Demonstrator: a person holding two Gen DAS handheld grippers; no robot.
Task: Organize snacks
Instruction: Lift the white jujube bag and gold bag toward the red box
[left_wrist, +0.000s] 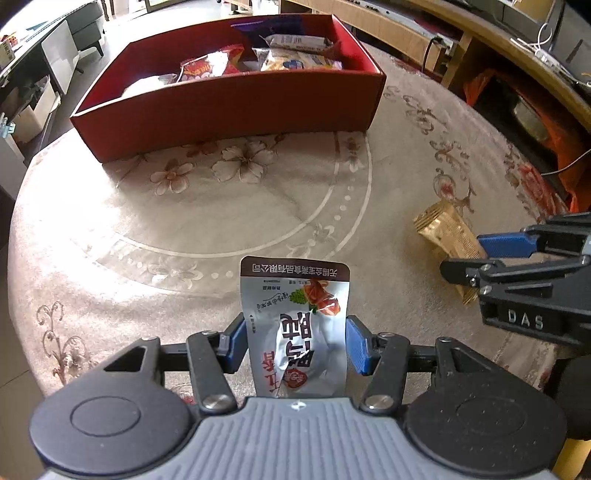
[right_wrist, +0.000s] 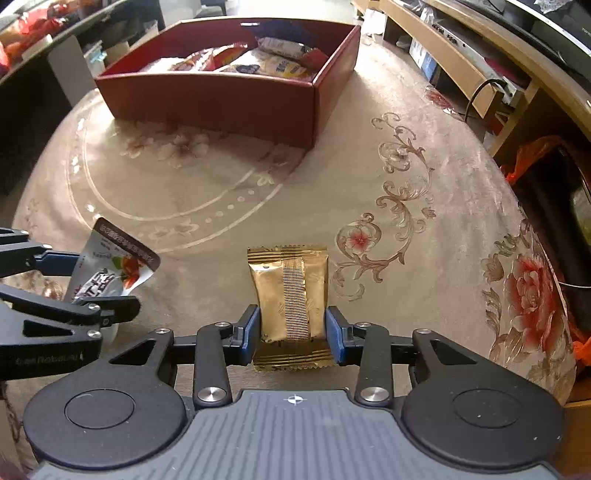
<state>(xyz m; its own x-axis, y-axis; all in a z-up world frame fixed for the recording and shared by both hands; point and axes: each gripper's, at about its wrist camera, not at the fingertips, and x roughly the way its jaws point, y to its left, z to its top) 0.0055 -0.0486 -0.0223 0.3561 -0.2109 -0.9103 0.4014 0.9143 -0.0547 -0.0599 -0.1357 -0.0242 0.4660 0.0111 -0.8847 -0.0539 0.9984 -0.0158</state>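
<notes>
**Both claws loaded, red box awaiting two more packets**

The left claw (left_wrist: 295, 345) is narrowed onto a silver snack pouch (left_wrist: 297, 325), pads pressing both side edges, its print upside down toward the camera. The pouch appears lifted off the desk (left_wrist: 110, 258), presumably for carrying. The right claw (right_wrist: 293, 334) is likewise closed to packet width on a gold wrapper (right_wrist: 290, 295), gripped near its lower seam (whether it rests on the cloth cannot be told). The red box (left_wrist: 229, 107) sits at twelve o'clock in the left view, eleven in the right, well apart from both, already holding several packets. Judgement: both items are held ready for deposit there.
</notes>
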